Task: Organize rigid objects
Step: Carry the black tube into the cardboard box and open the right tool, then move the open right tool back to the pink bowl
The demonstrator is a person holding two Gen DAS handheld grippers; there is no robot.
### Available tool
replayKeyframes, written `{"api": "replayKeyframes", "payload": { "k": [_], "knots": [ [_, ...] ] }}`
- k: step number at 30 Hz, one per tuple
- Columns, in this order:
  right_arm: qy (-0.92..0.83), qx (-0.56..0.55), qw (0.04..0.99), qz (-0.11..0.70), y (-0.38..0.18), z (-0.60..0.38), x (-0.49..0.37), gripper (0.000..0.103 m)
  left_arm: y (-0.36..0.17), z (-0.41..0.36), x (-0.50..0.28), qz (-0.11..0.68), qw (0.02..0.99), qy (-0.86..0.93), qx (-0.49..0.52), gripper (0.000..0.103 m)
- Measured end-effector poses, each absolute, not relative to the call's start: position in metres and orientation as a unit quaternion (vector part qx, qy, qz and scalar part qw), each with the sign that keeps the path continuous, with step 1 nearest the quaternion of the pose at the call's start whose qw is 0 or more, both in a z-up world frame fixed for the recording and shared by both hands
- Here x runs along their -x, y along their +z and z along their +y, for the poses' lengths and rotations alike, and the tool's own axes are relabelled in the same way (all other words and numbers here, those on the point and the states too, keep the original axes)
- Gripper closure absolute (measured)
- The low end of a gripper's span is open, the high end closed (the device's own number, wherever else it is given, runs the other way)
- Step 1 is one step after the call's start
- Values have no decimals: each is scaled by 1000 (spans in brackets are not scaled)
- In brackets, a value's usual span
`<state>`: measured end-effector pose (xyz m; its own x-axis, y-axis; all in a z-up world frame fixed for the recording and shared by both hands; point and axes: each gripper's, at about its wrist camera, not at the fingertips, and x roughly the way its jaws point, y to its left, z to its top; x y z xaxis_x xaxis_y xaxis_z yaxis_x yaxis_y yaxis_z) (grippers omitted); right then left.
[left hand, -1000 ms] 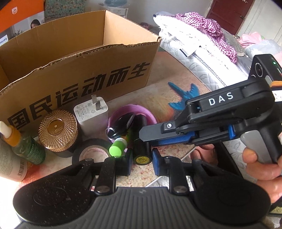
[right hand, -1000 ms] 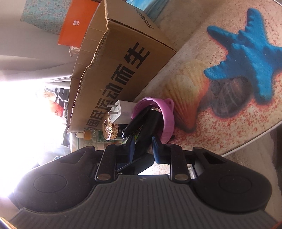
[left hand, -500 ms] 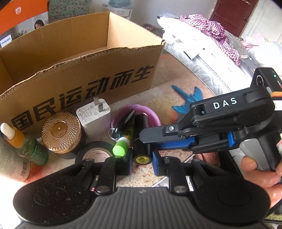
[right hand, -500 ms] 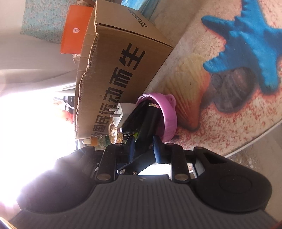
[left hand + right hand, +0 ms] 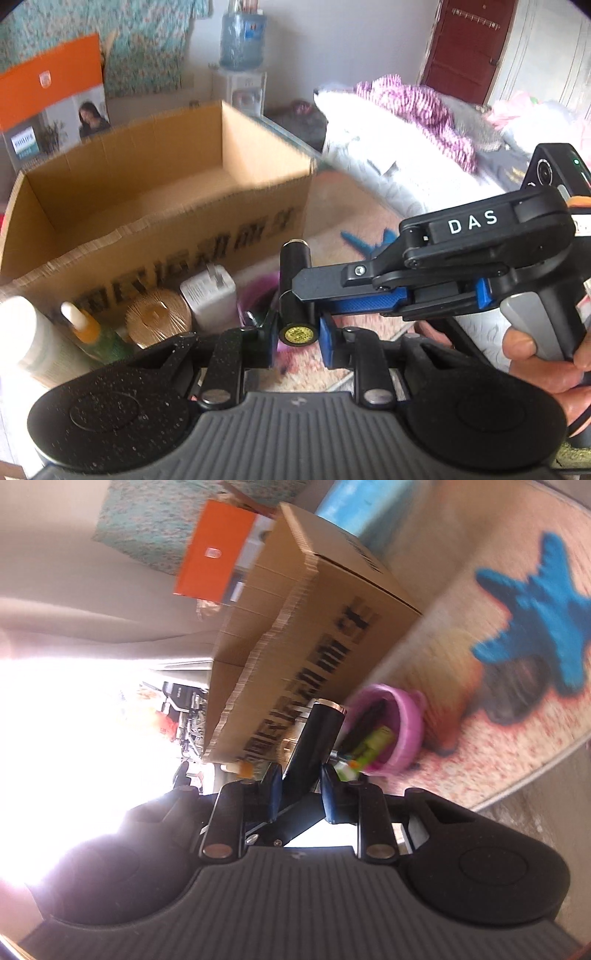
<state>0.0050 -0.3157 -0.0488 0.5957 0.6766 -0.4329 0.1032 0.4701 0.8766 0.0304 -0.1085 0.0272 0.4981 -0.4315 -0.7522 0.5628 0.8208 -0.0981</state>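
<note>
A black cylinder with a gold sticker on its end (image 5: 295,291) is held up off the table, above the pink cup (image 5: 397,731). My right gripper (image 5: 295,295) is shut on the cylinder from the right. In the right wrist view the cylinder (image 5: 317,738) stands between the two blue pads. My left gripper (image 5: 297,341) is open, its fingers on either side of the cylinder's near end, not pressing it. The open cardboard box (image 5: 155,199) stands behind, empty as far as shown.
By the box front stand a white charger (image 5: 208,295), a gold-lidded jar (image 5: 159,317), an orange dropper bottle (image 5: 83,325) and a white bottle (image 5: 26,339). The pink cup holds a green item (image 5: 371,746) and a dark one. The mat shows a blue starfish print (image 5: 546,605).
The right gripper has lifted the black cylinder up out of the pink cup. Both grippers have risen and the view now looks down into the box.
</note>
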Motion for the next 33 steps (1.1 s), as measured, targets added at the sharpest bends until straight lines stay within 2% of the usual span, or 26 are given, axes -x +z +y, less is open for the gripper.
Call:
{"api": "replayKeyframes", "payload": {
  "k": [8,15,20,25,29,33],
  "knots": [
    [271,-404,794,364,27,-282,-55,81,89,-69,-50,347,906,-236,-58,80],
    [322,-358,779,403,57,-229,-153,82,99,-30,-133,396,901,-175,-18,80],
    [310,-350,747,472,29,-193,-229,82,70,-4,-200,461,877,-135,1,80],
    [280,-350,720,530,-15,-170,-280,84,40,1,-235,502,858,-109,-18,81],
    [266,-356,696,563,-41,-155,-298,84,35,3,-239,504,858,-87,-37,80],
    [265,-359,696,562,-43,-146,-307,84,39,8,-241,491,866,-87,-28,77]
  ]
}}
